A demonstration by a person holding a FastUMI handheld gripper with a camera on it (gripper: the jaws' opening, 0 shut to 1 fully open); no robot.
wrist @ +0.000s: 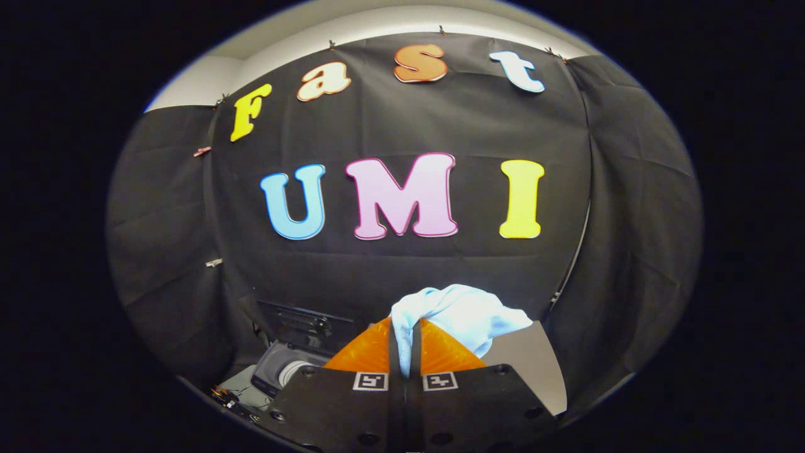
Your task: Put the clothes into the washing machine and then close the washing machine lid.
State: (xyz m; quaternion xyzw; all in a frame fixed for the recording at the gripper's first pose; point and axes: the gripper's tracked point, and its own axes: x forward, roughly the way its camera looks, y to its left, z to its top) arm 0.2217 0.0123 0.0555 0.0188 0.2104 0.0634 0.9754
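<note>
No readable word or number is showing. Two square coded markers (370,381) are sitting on the gripper (405,330), just behind its fingers, which are pinching the pale cloth (465,314).

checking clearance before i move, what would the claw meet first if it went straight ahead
The claw is shut on the light cloth. Straight ahead, beyond the cloth, the black booth wall looks like the first thing met, though depth is unclear.

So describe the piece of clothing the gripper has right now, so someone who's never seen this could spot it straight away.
Start at the black cloth wall of the booth and look down to the gripper, whose fingers are closed together. Pinched between them, bunching up just beyond their tips, is the garment: a pale, whitish-blue soft cloth, the one light, crumpled thing against the dark backdrop, held above the washing machine below left.
</note>
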